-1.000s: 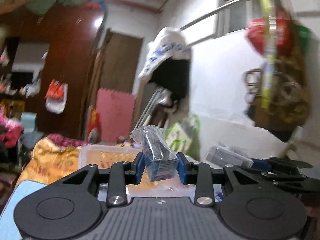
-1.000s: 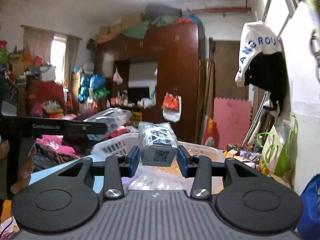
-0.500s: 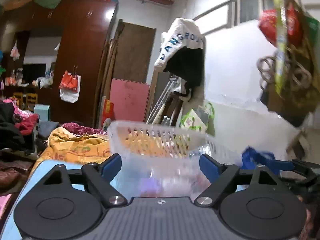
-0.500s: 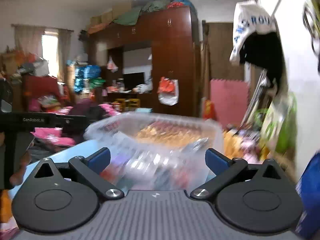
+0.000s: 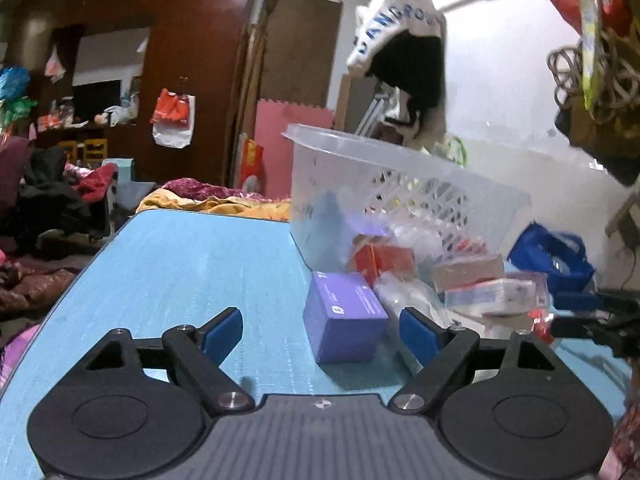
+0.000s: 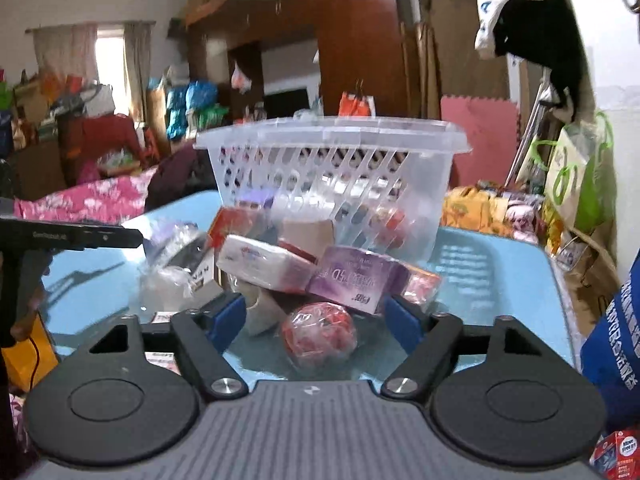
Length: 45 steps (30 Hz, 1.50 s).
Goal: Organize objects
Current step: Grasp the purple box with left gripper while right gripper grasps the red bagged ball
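A: Left gripper (image 5: 320, 330), state?
B: Fingers (image 5: 222, 330) spread wide, nothing gripped. They opened within the last second. A purple box (image 5: 344, 316) sits on the blue table (image 5: 180, 272) ahead of the gap, nearer the right-hand finger, not touched.

A: And the right gripper (image 6: 314, 318)?
B: Fingers (image 6: 228, 316) apart, and they have just been closing in from wider. A round red item in clear wrap (image 6: 319, 330) lies on the table between them; neither pad presses it.

A: Where is the rest of the lot?
B: Piled on the table in front of a clear plastic basket (image 6: 332, 136). The right wrist view shows a purple carton (image 6: 356, 280) leaning on a white and pink packet (image 6: 264, 260), a crinkled clear bag (image 6: 176, 256) to their left, and more small boxes behind. Through the slotted basket wall, a few items are dimly visible inside; too blurred to name.

A: Anything at the edges?
B: The left gripper's black body (image 6: 68, 236) shows at the left of the right wrist view. A white and black garment (image 5: 404, 60) hangs by the wall.
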{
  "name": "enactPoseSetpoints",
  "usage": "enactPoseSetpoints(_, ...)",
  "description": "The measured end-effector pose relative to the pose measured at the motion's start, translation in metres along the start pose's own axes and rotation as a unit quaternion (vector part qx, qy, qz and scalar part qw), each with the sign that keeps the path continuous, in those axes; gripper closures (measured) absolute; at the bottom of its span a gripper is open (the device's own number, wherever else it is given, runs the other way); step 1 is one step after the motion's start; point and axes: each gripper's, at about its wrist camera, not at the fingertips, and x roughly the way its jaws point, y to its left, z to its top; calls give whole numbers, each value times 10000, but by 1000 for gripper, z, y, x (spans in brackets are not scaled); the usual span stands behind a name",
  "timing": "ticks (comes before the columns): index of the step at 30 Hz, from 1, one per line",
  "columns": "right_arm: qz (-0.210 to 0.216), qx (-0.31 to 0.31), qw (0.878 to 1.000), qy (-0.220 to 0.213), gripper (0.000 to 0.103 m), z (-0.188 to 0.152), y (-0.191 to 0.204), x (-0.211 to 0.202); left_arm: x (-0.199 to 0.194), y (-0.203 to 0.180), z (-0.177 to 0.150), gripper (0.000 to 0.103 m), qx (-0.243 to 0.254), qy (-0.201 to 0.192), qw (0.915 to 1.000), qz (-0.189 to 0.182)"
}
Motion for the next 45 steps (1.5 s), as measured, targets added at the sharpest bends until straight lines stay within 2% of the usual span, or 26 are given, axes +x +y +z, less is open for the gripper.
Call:
enactPoseSetpoints(1, 48, 11, 9999, 95, 33, -4, 1, 3, 2, -3, 1, 15, 87, 51, 9999, 42)
enactPoseSetpoints(3, 96, 33, 9998, 183, 43, -14, 2, 4, 3, -11, -4, 15, 278, 152, 9994, 161)
enactPoseSetpoints(7, 88, -27, 9995, 290, 43, -14, 2, 4, 11, -25, -2, 15, 622, 387, 9962, 479)
enactPoseSetpoints(10, 108, -35, 9990, 423, 44, -15, 2, 7, 20, -33, 0, 15, 756, 588, 9941, 511)
enactPoseSetpoints(12, 88, -14, 9991, 407, 50, -16, 2, 5, 24, -35, 1, 15, 782, 712, 9933, 464)
enactPoseSetpoints(14, 110, -49, 9991, 401, 51, -15, 3, 4, 22, -36, 1, 17, 750, 668, 9938, 476)
enactPoseSetpoints(15, 114, -89, 9992, 377, 52, -16, 4, 3, 22, -36, 1, 30, 734, 632, 9940, 499)
enactPoseSetpoints(16, 95, -131, 9993, 331, 52, -14, 6, 2, 22, -35, 1, 59, 726, 652, 9938, 540)
enactPoseSetpoints(18, 77, -309, 9995, 86, 53, -16, 11, -5, 22, -34, -1, 58, 731, 664, 9939, 500)
enactPoseSetpoints(21, -9, -434, 9988, -220, 53, -19, 17, -13, 14, -37, -6, 58, 861, 394, 9948, 371)
enactPoseSetpoints(24, -5, -366, 9981, -499, 53, -20, 15, -21, 5, -34, -7, 58, 756, 90, 9969, 187)
enactPoseSetpoints(28, 130, -202, 9980, -591, 53, -19, 9, -23, -2, -25, -9, 58, 450, -254, 9987, -24)
enactPoseSetpoints(31, 135, -168, 9977, -635, 53, -18, 9, -22, -1, -25, -8, 58, 423, -304, 9986, -108)
enactPoseSetpoints(40, 185, 71, 9953, -949, 53, -23, 3, -28, -9, -25, -11, 58, 537, -649, 9962, -220)
enactPoseSetpoints(45, 118, 544, 9876, -1465, 53, -29, -11, -42, -27, -24, -16, 58, 410, -1123, 9928, -42)
